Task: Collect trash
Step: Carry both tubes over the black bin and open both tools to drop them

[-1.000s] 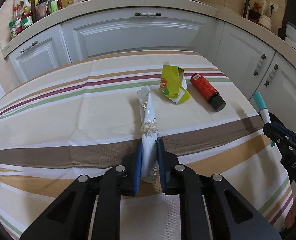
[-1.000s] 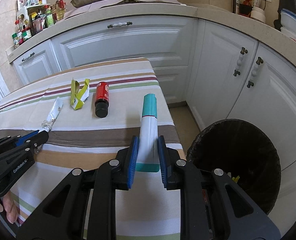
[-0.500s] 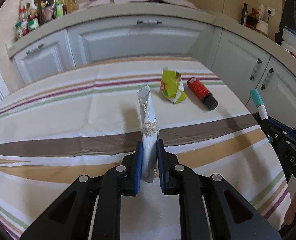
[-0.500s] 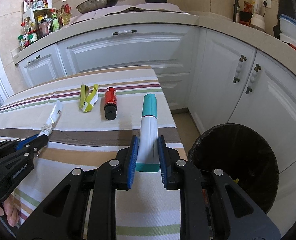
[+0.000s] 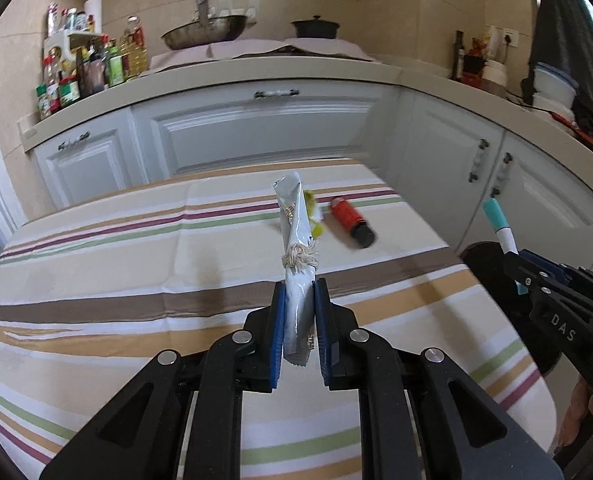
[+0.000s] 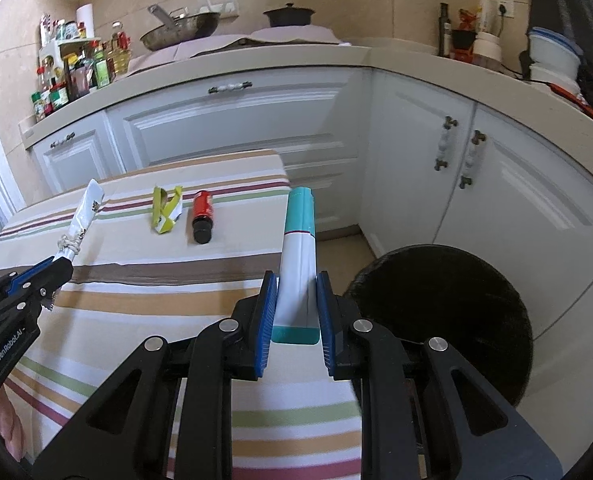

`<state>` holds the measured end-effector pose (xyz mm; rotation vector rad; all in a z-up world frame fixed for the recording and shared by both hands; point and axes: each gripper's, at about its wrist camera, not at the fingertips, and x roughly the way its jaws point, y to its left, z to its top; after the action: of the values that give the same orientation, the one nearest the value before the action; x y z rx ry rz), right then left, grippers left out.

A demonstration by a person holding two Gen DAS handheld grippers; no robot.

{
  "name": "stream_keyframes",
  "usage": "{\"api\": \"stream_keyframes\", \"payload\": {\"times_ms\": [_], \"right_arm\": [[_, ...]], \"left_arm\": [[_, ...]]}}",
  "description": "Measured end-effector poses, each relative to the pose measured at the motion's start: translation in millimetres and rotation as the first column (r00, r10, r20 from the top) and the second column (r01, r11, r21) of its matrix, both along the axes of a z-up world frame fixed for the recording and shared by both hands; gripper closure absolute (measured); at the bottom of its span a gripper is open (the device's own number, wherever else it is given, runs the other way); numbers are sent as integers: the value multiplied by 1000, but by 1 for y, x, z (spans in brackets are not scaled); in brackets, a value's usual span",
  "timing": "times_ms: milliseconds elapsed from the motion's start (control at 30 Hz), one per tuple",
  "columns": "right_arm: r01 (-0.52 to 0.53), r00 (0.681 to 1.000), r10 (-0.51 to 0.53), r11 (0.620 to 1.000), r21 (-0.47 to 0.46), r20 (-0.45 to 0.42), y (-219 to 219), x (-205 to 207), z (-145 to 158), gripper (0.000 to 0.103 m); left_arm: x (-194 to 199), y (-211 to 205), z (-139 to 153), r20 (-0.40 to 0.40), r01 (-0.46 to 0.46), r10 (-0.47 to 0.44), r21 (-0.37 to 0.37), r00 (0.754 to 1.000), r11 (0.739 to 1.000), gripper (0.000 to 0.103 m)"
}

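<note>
My left gripper (image 5: 299, 320) is shut on a silver wrapper (image 5: 295, 236) tied with string, held up above the striped table (image 5: 136, 264); it also shows in the right wrist view (image 6: 81, 220). My right gripper (image 6: 295, 312) is shut on a white and teal tube (image 6: 298, 248), held above the table's right edge; the tube also shows in the left wrist view (image 5: 500, 228). A crumpled yellow wrapper (image 6: 166, 212) and a red bottle with a black cap (image 6: 202, 216) lie on the table. The bottle shows in the left wrist view (image 5: 351, 222) too.
A black-lined trash bin (image 6: 448, 312) stands on the floor right of the table. White cabinets (image 6: 256, 120) and a counter with jars (image 6: 68, 80), a pan and a pot run behind and to the right.
Both grippers have lifted higher above the table with their items. The silver wrapper has left the tablecloth and now covers most of the yellow wrapper in the left wrist view.
</note>
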<state>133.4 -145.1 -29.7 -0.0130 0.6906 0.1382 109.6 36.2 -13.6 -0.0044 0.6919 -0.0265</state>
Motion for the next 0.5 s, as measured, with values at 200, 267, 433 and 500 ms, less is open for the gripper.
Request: {"api": "stream_keyframes", "payload": {"times_ms": [200, 267, 433, 500], "right_arm": [[54, 998, -55, 998, 12, 25, -29, -13, 9, 83], [73, 997, -74, 997, 13, 34, -38, -17, 11, 83], [133, 989, -134, 991, 18, 63, -70, -26, 18, 83], [156, 985, -156, 988, 17, 72, -82, -28, 20, 83]], "left_arm": [[-7, -30, 6, 20, 61, -61, 1, 998, 998, 88], [-8, -42, 8, 29, 84, -84, 3, 996, 996, 88], [-11, -72, 11, 44, 146, -147, 5, 988, 989, 88], [-11, -82, 12, 45, 167, -167, 4, 985, 986, 88]]}}
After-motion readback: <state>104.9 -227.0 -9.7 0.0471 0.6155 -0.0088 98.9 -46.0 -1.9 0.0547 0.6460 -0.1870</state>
